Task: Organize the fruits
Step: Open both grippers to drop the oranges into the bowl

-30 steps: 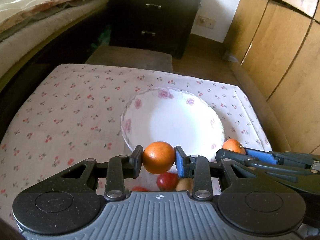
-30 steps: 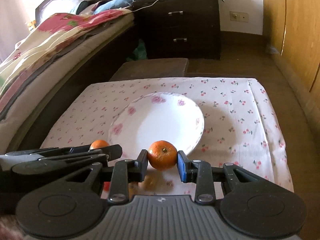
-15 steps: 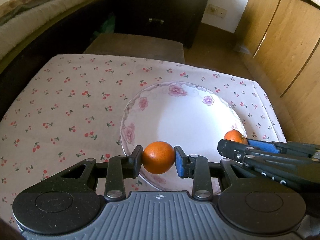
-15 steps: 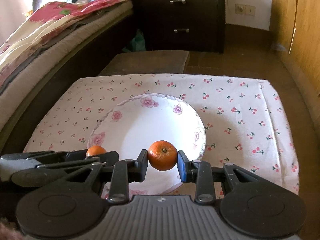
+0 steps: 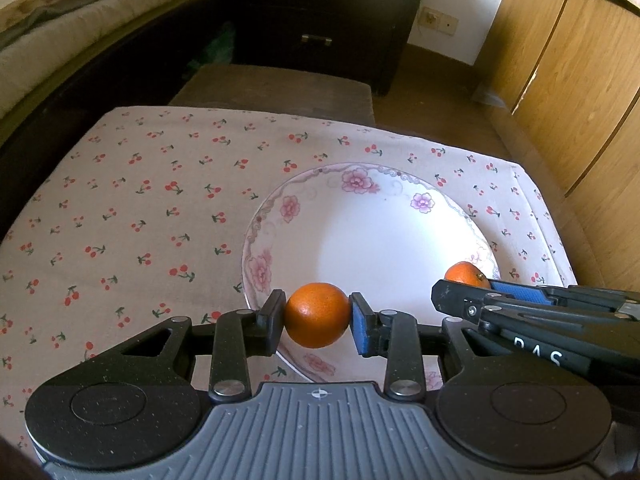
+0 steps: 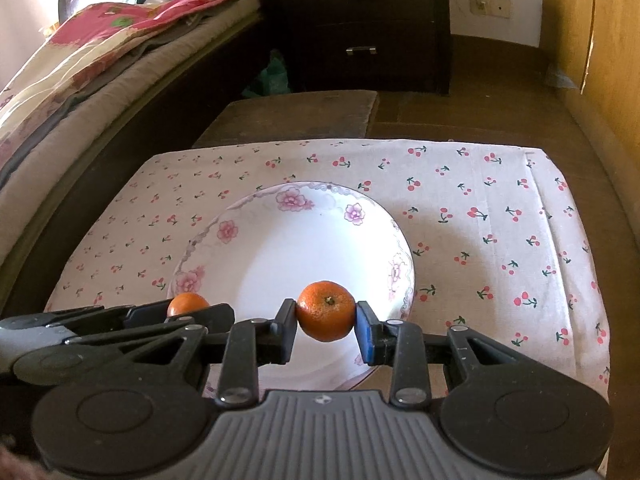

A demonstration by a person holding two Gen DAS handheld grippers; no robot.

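Observation:
A white plate with pink flowers on its rim lies on a cherry-print cloth. My left gripper hangs over the plate's near edge with a smooth orange between its pads. Its jaws are opening, though both pads still touch the fruit. My right gripper is shut on a tangerine, stem towards the camera, over the near right part of the plate. In each view the other gripper juts in from the side with its fruit: the right gripper and the left gripper.
The cloth covers a low table whose far edge meets a brown stool. A bed runs along the left, a dark drawer chest stands behind, and wooden cabinet doors line the right.
Both grippers have moved forward and down over the plate with their fruit, then stopped. The loose fruit seen under the left gripper a second ago is out of view.

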